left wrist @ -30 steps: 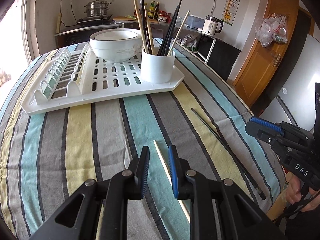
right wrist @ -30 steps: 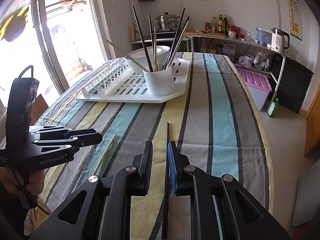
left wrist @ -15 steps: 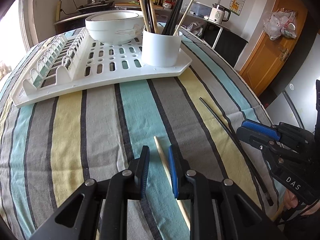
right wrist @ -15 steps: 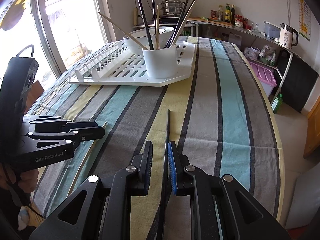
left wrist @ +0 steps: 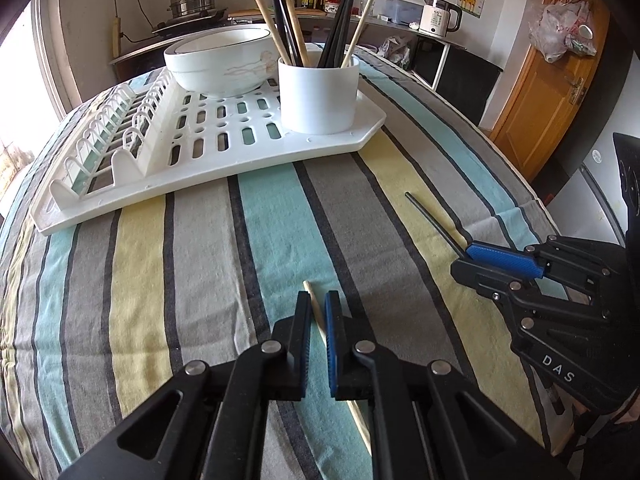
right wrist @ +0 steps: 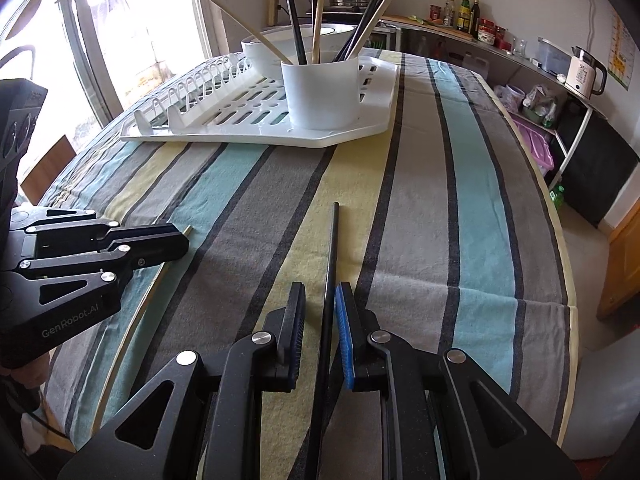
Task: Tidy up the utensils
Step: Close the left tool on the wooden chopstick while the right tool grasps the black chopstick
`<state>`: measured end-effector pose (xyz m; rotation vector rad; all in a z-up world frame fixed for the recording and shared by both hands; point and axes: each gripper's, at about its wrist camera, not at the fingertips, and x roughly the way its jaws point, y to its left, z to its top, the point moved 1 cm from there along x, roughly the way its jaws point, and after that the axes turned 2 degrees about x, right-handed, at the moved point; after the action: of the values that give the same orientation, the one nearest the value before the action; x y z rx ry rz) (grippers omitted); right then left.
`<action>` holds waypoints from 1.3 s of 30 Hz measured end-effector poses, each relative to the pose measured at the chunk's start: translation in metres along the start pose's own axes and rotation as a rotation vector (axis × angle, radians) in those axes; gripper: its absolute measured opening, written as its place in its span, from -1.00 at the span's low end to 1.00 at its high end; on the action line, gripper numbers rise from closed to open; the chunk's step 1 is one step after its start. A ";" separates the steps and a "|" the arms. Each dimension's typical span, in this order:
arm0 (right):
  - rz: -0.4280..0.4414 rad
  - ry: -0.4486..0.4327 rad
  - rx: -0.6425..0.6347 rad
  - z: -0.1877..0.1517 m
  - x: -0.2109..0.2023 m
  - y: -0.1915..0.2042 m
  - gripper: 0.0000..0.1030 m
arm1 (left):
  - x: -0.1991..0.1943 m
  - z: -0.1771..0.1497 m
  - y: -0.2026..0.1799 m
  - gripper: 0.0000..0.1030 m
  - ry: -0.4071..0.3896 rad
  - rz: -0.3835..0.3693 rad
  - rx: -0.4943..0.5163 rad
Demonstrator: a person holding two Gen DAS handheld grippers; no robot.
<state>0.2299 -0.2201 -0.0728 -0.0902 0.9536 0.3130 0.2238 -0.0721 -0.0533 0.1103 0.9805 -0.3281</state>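
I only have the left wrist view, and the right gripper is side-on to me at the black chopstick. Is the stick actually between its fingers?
Observer: Yes. In the right wrist view the black chopstick runs straight between the fingers of the right gripper.
Operator: Clamped on it?
Observer: Not by that view. The stick sits close to one finger, and a gap shows between it and the other.
Operator: How does my own gripper look from there?
Observer: The left gripper is side-on, low over the cloth, with the tip of the wooden chopstick poking out just past its fingers.
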 end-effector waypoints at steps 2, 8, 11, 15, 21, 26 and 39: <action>-0.008 0.008 -0.008 0.003 0.002 0.002 -0.69 | 0.000 0.001 -0.001 -0.87 0.001 0.001 0.008; -0.019 0.037 -0.018 0.010 0.007 0.004 -0.69 | 0.000 0.002 0.001 -0.88 0.006 -0.014 0.010; -0.019 0.044 -0.021 0.012 0.008 0.005 -0.74 | -0.002 0.002 0.002 -0.89 0.001 -0.022 0.009; -0.015 0.051 -0.024 0.014 0.009 0.007 -0.87 | -0.008 0.004 0.002 -0.89 -0.014 -0.030 0.014; -0.001 0.017 -0.005 0.015 0.000 0.006 -0.88 | -0.019 0.007 0.004 -0.89 -0.036 -0.048 0.021; 0.008 -0.028 -0.005 0.020 -0.016 0.006 -0.91 | -0.030 0.011 0.005 -0.89 -0.063 -0.050 0.027; -0.003 0.064 -0.026 0.018 0.012 0.006 -0.76 | -0.031 0.012 0.014 -0.89 -0.067 -0.051 0.007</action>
<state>0.2488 -0.2084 -0.0718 -0.1258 1.0132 0.3214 0.2216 -0.0547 -0.0217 0.0803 0.9173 -0.3803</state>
